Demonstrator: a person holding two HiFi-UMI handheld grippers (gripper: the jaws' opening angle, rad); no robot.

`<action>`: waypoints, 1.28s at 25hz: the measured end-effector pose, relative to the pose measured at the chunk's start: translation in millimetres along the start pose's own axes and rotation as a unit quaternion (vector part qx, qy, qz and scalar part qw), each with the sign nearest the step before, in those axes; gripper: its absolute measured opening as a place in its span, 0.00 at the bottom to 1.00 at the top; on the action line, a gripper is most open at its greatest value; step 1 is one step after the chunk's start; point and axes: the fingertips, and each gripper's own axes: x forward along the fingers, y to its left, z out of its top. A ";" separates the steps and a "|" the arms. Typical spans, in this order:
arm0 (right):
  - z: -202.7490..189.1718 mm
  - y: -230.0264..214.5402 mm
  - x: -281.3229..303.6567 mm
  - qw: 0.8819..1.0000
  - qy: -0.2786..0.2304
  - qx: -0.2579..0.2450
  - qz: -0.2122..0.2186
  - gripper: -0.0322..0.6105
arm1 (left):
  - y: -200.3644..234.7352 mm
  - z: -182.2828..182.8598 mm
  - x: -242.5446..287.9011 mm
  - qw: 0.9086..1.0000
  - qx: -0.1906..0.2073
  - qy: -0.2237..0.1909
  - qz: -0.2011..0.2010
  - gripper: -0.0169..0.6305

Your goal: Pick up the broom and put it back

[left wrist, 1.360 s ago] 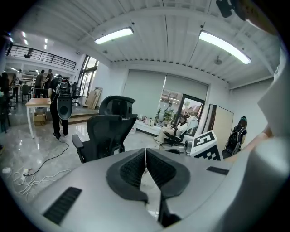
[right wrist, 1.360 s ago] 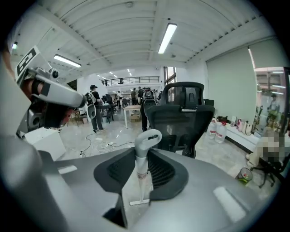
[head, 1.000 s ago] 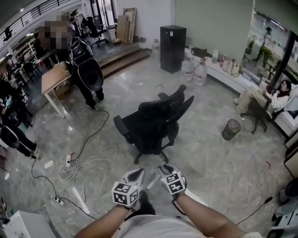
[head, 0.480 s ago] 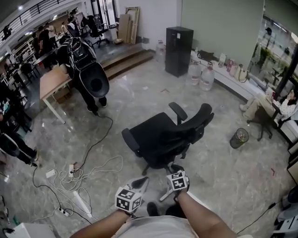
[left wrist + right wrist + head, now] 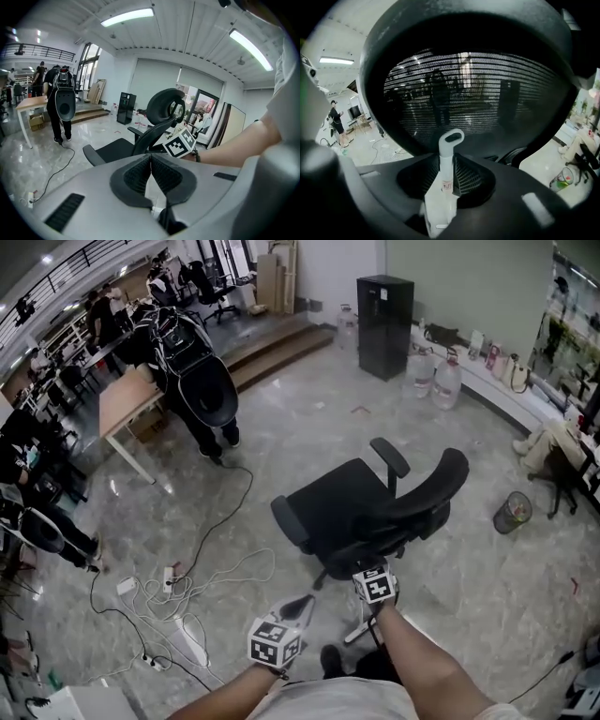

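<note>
Closest in, the left gripper [image 5: 151,161] is empty. Its two ribbed pads are pressed flat against each other with nothing in there. In the head view it sits low in the middle, just left of the right one.

The right gripper [image 5: 446,165] has the broom [image 5: 446,157]. The white handle stands upright between the jaws, hang loop [image 5: 452,137] poking out past the tips, and a little red-marked label [image 5: 446,186] sits lower down on it. The pads look like they're on the handle from both sides, though the jaws have just been easing open a bit. From the head view you can see the rest of the white stick [image 5: 359,626] slanting down and back from that gripper's marker cube [image 5: 376,585] toward the person's feet.

Right in front of that is a black office chair [image 5: 375,512], and the gripper is close up against it. The mesh backrest [image 5: 464,89] fills nearly the whole right gripper view.

Further left on the grey marble floor there's a tangle of white cables [image 5: 202,582] with a power strip [image 5: 169,576].

Beyond that, a person wearing a bulky black rig [image 5: 192,371] stands next to a wooden table [image 5: 122,404]. Over on the right is a wire bin [image 5: 513,512].

At the back wall there's a black cabinet [image 5: 384,310] with a couple of water jugs [image 5: 447,381] just beside it.
</note>
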 end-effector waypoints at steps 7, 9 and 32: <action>3.3 7.4 -12.5 1.000 -0.025 0.003 -0.003 0.24 | 11.1 -2.5 2.3 1.000 -0.024 -0.003 -0.005 0.04; 5.1 9.4 -24.0 0.999 -0.032 0.003 -0.003 0.24 | 8.4 1.9 3.0 1.000 -0.021 -0.008 -0.012 0.04; 165.6 165.5 -236.5 0.969 -0.215 -0.060 0.106 0.05 | -32.4 127.9 -37.4 0.987 0.036 -0.150 -0.033 0.04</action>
